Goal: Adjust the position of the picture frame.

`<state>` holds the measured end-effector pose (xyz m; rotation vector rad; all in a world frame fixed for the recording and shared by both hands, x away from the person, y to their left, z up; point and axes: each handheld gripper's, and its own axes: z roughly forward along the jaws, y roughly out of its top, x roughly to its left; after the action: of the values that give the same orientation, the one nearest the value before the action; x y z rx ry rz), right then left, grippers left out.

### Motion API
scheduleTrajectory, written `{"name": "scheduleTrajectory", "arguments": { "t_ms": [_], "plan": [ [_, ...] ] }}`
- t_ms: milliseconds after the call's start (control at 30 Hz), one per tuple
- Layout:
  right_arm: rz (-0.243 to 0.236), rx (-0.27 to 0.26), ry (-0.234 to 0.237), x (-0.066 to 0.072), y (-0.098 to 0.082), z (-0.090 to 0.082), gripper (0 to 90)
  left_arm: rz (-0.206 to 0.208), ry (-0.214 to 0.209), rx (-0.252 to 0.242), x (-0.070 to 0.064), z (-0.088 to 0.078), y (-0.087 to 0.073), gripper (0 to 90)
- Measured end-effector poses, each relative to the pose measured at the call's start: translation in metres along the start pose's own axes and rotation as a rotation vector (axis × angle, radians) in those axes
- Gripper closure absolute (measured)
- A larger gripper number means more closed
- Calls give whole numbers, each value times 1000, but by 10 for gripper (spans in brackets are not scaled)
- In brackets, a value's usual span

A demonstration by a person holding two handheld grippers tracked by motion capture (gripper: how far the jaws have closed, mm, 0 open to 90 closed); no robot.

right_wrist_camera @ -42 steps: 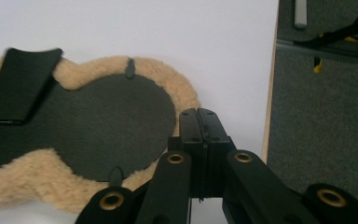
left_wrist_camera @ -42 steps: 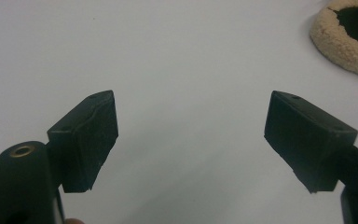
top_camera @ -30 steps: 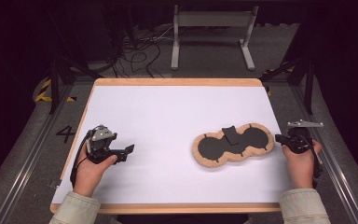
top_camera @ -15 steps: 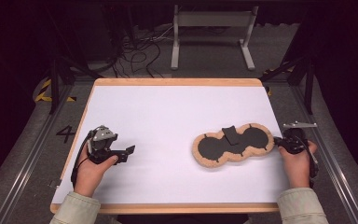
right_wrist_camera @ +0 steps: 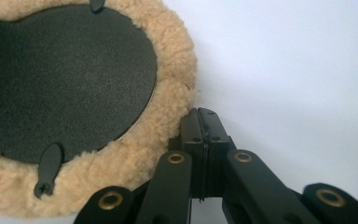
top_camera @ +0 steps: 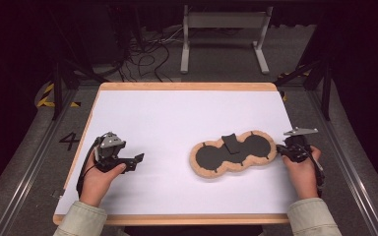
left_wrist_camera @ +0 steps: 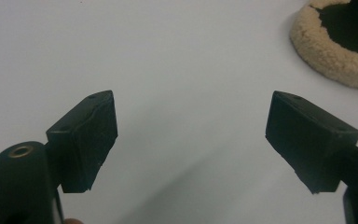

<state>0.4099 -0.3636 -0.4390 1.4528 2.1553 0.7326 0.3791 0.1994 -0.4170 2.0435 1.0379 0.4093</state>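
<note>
The white desk [top_camera: 177, 118] is seen carrying a fleece-edged pad [top_camera: 234, 155] with black panels. The left tool [top_camera: 137, 159], jaws wide open and empty, is held well apart from the pad. The right tool [top_camera: 281, 150], jaws closed together on nothing, is held at the pad's fleece rim.

High view overlooks table [top_camera: 177, 113]; claw views sit close, sharing it.

A grey metal stand [top_camera: 225, 34] is seen on the floor beyond the table's far edge, with loose cables [top_camera: 150, 54] spread beside it toward the far left corner.
</note>
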Motion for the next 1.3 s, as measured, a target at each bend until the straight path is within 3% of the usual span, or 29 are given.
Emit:
{"name": "scheduleTrajectory", "arguments": {
  "t_ms": [200,433,567,667,767,833,900,1067,1133,1300],
  "plan": [
    [-99,10,25,33,10,6,900,-10,-5,3,1,1,-1,175],
    [-173,6,41,62,17,11,900,-31,10,-16,2,4,-4,211],
    [-217,0,75,81,20,13,900,-19,26,-7,2,8,-4,277],
    [-251,-6,104,92,21,14,900,-18,34,-3,4,11,-5,412],
    [-259,-10,134,93,20,14,900,-29,59,-12,6,17,-3,634],
    [-222,-18,165,88,19,12,881,-15,63,-11,5,20,1,711],
    [-225,-32,145,87,18,5,883,-5,58,-13,3,23,4,766],
    [-230,-52,164,88,17,-8,890,10,8,3,-1,30,17,840],
    [-238,-61,180,89,15,-15,884,25,4,32,-1,38,21,874],
    [-248,-61,210,91,10,-24,884,28,-19,42,-3,51,28,897]
  ]
}}
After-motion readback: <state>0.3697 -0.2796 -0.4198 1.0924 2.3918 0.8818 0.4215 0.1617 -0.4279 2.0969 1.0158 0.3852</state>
